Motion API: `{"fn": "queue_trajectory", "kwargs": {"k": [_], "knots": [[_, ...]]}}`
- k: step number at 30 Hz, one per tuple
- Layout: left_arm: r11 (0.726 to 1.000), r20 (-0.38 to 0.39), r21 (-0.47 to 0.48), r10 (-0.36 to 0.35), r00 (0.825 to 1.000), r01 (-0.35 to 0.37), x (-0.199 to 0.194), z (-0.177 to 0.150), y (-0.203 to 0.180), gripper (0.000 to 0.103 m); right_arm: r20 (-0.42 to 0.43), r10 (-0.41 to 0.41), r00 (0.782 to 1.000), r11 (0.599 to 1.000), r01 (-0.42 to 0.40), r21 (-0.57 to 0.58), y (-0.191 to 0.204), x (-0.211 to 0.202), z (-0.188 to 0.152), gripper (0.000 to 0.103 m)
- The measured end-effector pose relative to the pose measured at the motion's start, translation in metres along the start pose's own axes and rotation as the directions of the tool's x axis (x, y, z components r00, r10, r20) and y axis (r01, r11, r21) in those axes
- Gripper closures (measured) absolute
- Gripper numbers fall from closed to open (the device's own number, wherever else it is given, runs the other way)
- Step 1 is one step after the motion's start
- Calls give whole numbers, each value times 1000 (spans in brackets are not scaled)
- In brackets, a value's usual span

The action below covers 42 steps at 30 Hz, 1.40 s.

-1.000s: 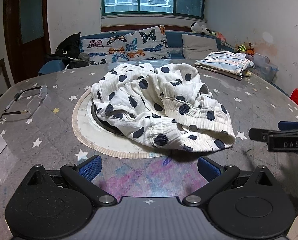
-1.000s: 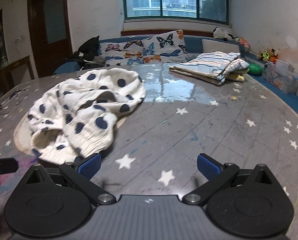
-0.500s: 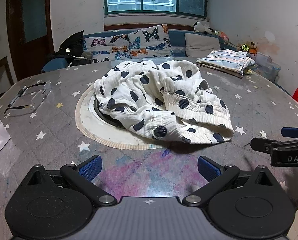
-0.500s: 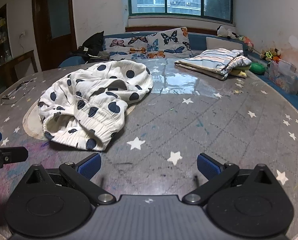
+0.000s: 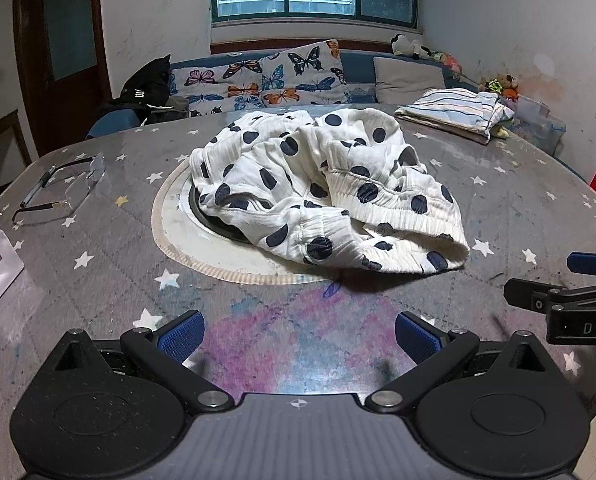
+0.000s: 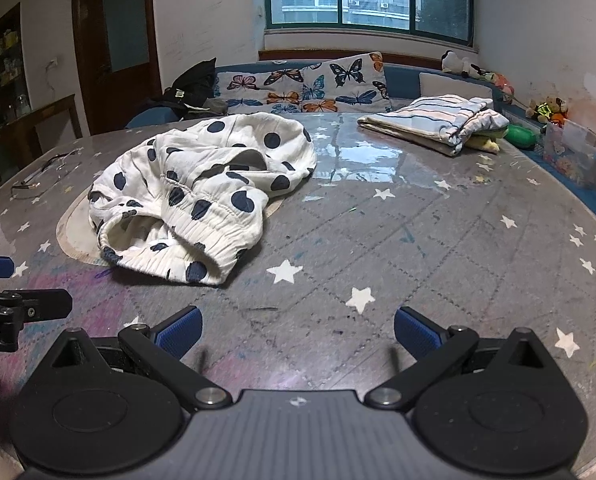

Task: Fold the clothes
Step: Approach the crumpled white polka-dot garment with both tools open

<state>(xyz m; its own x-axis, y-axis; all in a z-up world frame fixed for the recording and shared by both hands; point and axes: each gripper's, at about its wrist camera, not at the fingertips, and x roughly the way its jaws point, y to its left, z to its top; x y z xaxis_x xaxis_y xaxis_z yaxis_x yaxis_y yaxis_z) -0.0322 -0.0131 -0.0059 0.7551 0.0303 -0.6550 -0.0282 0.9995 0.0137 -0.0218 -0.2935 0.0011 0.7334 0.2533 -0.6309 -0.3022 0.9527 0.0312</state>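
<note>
Both tools hang low over the near edge of the grey star-printed worktop (image 5: 98,280), each spread wide with nothing between its blue pads: the left tool (image 5: 298,330) faces the garment squarely, the right tool (image 6: 298,330) sits further toward three o'clock. The white cotton garment with dark blue polka dots (image 5: 322,188) lies crumpled in a loose heap at the worktop's middle, partly over a round beige-rimmed inset (image 5: 178,224), at twelve o'clock from the left tool and eleven o'clock from the right.

It looks light, soft and limp; I judge it will sag and slide when lifted, so a single pinch will not spread it. The ribbed elastic band (image 5: 410,228) nearest the tools is the thickest, firmest edge, the likeliest place to grip, one tool toward each end.

A striped folded cloth stack (image 6: 434,120) rests at one o'clock, well apart.
</note>
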Motion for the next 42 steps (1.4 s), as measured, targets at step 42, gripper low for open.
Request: {"fn": "queue_trajectory", "kwargs": {"k": [42], "knots": [[999,-21,-8,42,999,-42,7,11,-2,0,-21,54,998,997,-55,-48,18,17,5,0]]}}
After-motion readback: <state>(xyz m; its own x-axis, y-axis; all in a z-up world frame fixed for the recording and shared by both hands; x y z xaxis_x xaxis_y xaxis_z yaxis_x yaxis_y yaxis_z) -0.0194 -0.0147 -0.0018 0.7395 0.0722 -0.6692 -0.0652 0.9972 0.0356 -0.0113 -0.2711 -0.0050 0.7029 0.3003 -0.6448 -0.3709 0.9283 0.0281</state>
